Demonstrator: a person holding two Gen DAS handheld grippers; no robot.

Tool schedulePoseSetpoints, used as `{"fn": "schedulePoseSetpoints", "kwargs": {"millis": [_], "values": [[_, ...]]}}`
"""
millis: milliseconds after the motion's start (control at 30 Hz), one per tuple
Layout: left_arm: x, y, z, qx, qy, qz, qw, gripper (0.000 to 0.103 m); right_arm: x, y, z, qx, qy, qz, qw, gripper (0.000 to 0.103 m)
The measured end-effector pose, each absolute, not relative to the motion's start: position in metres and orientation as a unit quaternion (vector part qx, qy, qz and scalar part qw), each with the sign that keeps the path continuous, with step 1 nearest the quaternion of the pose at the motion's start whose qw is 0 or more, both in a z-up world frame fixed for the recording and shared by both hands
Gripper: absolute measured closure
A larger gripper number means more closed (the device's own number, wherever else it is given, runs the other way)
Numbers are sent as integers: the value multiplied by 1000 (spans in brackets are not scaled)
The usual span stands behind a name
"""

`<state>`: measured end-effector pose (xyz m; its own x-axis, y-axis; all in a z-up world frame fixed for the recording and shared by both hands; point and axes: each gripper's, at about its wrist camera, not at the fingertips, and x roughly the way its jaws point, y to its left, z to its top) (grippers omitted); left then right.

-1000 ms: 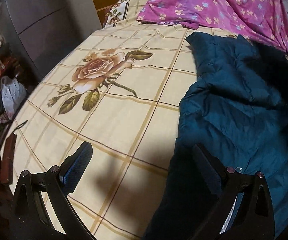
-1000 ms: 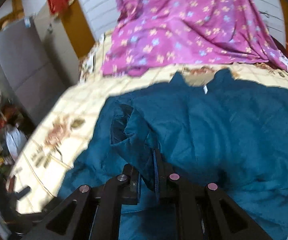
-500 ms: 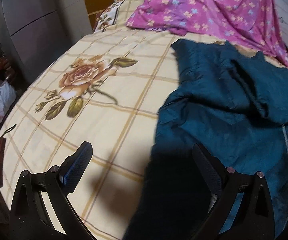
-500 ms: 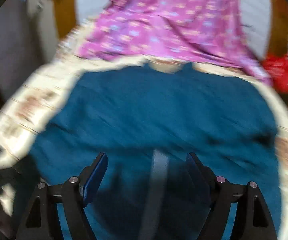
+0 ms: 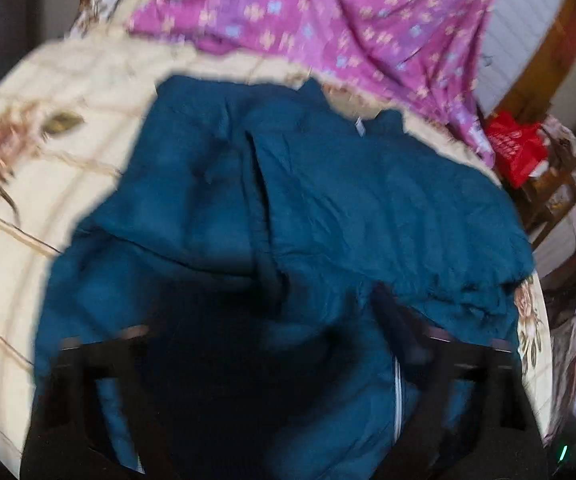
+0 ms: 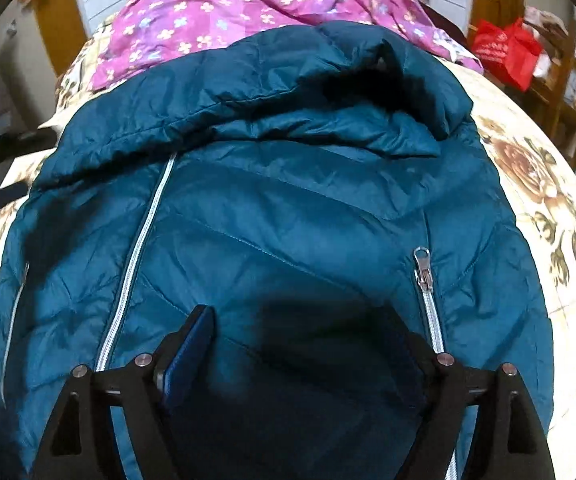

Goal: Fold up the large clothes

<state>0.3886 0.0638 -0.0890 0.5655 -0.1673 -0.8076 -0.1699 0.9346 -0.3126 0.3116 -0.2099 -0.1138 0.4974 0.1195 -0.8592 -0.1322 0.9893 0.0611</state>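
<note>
A teal puffer jacket (image 6: 288, 208) lies on the bed, front up, with a silver front zipper (image 6: 144, 240) and a pocket zipper (image 6: 423, 272). One side is folded over near the top. My right gripper (image 6: 299, 344) is open and empty, low over the jacket's lower front. In the blurred left wrist view the same jacket (image 5: 327, 200) fills the middle, and my left gripper (image 5: 264, 336) hangs open over its near part, holding nothing.
The bed has a cream sheet with rose prints (image 6: 535, 184). A purple flowered blanket (image 6: 248, 4) lies at the far end. A red bag (image 6: 503, 52) and wooden furniture stand to the right of the bed.
My right gripper let go of the jacket fold and opened, then moved low over the jacket front. My left gripper swung right from the bare sheet to over the jacket.
</note>
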Motion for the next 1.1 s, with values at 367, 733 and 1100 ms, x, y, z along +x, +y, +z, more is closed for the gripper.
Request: {"fn": "schedulePoseSetpoints", "kwargs": {"millis": [367, 733, 1100], "values": [[385, 69, -75, -222, 437, 3, 871, 93, 309, -210, -118, -35, 498, 96, 861, 18], [379, 138, -27, -170, 387, 41, 905, 93, 308, -220, -121, -33, 502, 89, 860, 13], [385, 138, -81, -151, 441, 26, 884, 88, 311, -218, -125, -43, 513, 93, 852, 2]]}}
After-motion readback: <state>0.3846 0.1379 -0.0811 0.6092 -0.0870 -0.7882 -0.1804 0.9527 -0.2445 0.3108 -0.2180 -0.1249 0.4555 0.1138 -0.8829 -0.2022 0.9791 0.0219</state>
